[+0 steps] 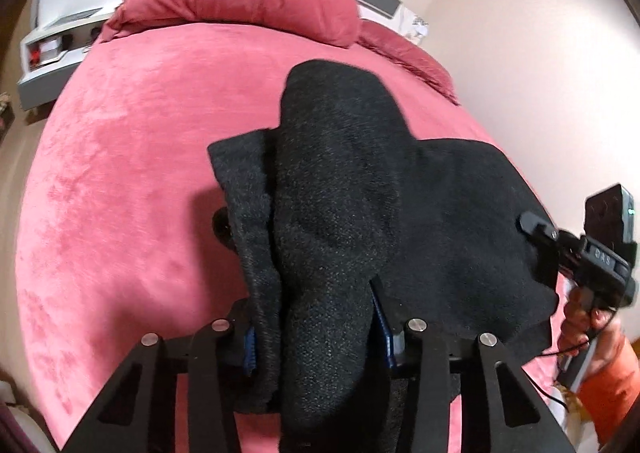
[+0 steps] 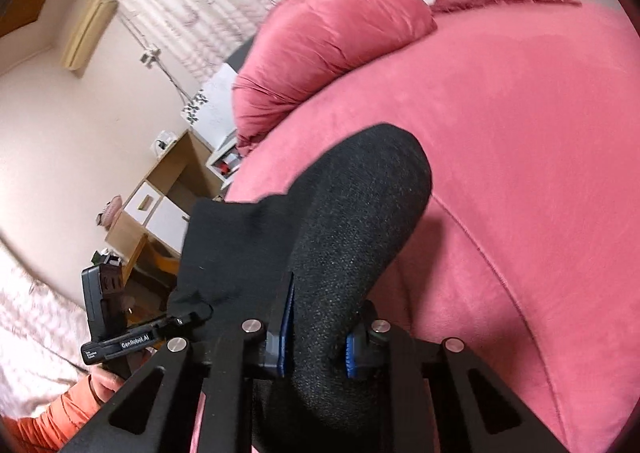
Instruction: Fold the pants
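Pink bed (image 1: pixel 120 173) under soft, limp black pants (image 1: pixel 340 193), thick fleece bunched and pinched in left gripper (image 1: pixel 316 333) and right gripper (image 2: pixel 316 345); best grasped along doubled edges.

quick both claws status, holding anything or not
left claw: shut on a bunched fold of the black pants, above the pink bed
right claw: shut on the black pants too, at another spot

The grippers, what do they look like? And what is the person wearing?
Each gripper is black, with angular arms, silver round bolts and blue pads on its fingers. The left gripper has white "GenRobot.AI" lettering; the right gripper has a boxy top with a small green light. Both sleeves are orange.
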`<state>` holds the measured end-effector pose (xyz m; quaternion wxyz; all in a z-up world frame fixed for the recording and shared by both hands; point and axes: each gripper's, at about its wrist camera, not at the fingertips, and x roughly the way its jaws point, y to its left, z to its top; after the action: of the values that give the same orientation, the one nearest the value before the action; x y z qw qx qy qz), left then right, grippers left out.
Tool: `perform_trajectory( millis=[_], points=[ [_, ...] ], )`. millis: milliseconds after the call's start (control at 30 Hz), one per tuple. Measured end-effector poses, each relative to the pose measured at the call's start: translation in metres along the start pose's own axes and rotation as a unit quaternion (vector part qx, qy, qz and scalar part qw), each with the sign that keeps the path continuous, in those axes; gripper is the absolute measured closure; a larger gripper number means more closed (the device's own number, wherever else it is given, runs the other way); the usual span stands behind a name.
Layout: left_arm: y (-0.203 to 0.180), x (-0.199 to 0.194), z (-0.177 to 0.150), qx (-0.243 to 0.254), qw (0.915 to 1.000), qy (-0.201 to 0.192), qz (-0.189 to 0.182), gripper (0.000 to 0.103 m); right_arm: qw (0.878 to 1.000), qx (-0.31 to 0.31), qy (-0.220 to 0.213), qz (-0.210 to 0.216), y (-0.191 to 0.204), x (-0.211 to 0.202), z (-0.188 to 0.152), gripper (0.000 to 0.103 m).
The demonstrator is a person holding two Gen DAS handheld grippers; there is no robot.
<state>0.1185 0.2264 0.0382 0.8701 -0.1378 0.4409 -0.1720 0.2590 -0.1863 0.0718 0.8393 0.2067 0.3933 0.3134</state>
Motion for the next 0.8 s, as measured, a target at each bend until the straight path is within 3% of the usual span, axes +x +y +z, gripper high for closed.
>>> perform_trajectory(
  millis=[167,367,533,600,700,800],
  points=[
    [-0.049,0.002,-0.017,0.012,0.9994,-0.001,-0.033,0.058,0.999,-0.011,-0.033,-0.012,-0.009,-0.048,0.007,0.085],
    [-0.115,0.027,-0.022,0.045,0.9975,-0.005,-0.053,0.058,0.995,-0.022,-0.067,-0.064,-0.041,-0.105,0.008,0.085],
    [-0.159,0.065,-0.024,0.093,0.9951,0.001,-0.035,0.066,0.989,0.005,-0.1,-0.106,-0.09,-0.139,0.0,0.085],
    [-0.168,0.08,-0.026,0.102,0.9948,0.003,-0.002,0.066,0.986,0.022,-0.092,-0.134,-0.113,-0.139,-0.006,0.083],
    [-0.17,0.085,-0.032,0.102,0.9946,-0.003,0.015,0.057,0.981,0.049,-0.072,-0.172,-0.151,-0.127,-0.023,0.075],
    [-0.163,0.088,-0.038,0.097,0.9951,0.004,0.018,0.051,0.976,0.075,-0.061,-0.197,-0.173,-0.122,-0.037,0.056]
  ],
)
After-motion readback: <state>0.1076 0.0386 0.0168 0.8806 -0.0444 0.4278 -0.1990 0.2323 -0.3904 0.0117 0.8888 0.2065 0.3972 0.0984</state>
